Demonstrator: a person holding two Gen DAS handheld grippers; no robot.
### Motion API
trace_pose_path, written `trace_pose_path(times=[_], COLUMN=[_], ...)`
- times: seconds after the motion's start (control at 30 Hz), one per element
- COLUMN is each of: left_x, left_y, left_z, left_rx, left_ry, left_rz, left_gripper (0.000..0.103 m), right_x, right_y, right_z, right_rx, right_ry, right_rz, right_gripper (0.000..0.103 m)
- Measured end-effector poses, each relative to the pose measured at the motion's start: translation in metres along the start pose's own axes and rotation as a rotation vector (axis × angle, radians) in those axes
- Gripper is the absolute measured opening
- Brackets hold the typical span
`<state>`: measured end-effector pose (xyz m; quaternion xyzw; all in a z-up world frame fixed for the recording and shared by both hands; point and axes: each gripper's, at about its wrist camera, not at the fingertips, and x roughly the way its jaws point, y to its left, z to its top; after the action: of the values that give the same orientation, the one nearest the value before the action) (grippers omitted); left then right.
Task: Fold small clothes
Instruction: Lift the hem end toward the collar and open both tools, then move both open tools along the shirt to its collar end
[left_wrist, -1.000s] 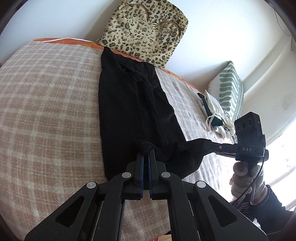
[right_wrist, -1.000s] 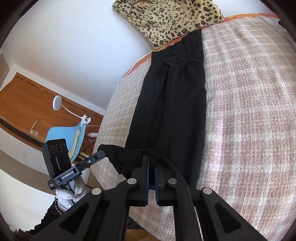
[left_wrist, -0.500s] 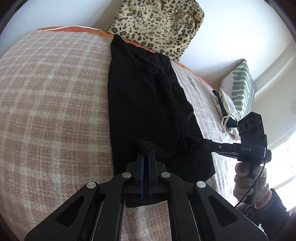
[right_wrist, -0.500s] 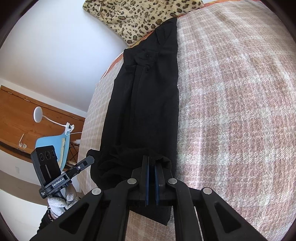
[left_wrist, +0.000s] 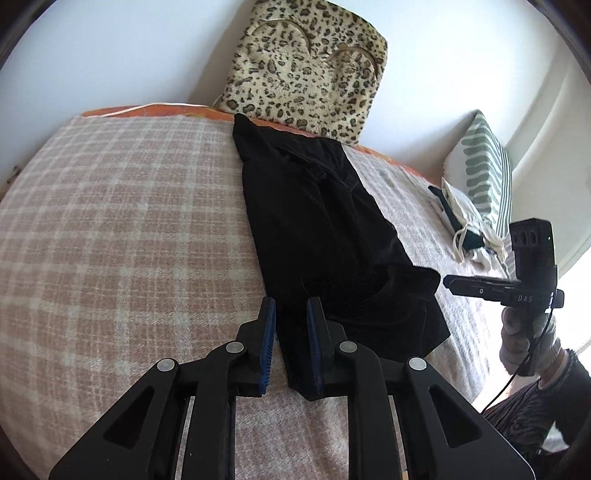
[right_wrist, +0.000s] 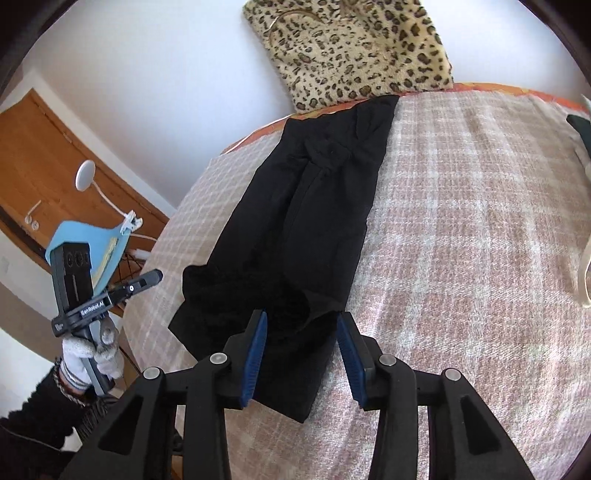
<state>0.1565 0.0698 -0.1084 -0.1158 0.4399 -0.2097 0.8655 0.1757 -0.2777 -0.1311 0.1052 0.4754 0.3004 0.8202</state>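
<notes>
Bed (left_wrist: 110, 229) with pink plaid blanket carries everything. Black garment (left_wrist: 314, 221) lies in a long strip down the bed's middle, far end at the head edge touching the leopard-print cushion (left_wrist: 306, 70) that leans on the wall. Near end is bunched and doubled over, sitting close to the bed's near edge. Green-striped pillow (left_wrist: 484, 173) and a cream drawstring bag (left_wrist: 469, 225) sit at the far right corner of the bed, well apart from the garment.

Left gripper (left_wrist: 291, 317): jaws parted narrowly, blue pads either side of the garment's near left edge; holding nothing, cloth lies flat between them. Can't tell if the pads brush the fabric.

Right gripper (right_wrist: 301, 325): jaws spread wider, straddling the garment's near right corner; cloth slack, nothing clamped.

In the right wrist view the left gripper appears in a white-gloved hand (right_wrist: 92, 354), off the bed's left edge.
</notes>
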Motion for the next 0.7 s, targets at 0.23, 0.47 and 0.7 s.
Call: trace_pose_path(times=[0.23,0.47,0.7], left_x=[0.033,0.044,0.042], left_y=[-0.003,0.005,0.006], left_z=[-0.001,0.006,0.011], left_rx=[0.073,0.003,0.019], left_ry=[0.084,0.057,0.024], left_rz=[0.029,0.067,0.036], left_gripper=[0.016,0.040,0.040], right_x=[0.026,0.037,0.038], right_y=[0.020,0.013,0.002], right_z=[-0.001,0.018,0.028], right_rx=[-0.230,-0.183,-0.112], right_ry=[0.051,0.032,0.013], right_rz=[-0.155,-0.160,-0.164], right_gripper=[0.043,0.041,0.042])
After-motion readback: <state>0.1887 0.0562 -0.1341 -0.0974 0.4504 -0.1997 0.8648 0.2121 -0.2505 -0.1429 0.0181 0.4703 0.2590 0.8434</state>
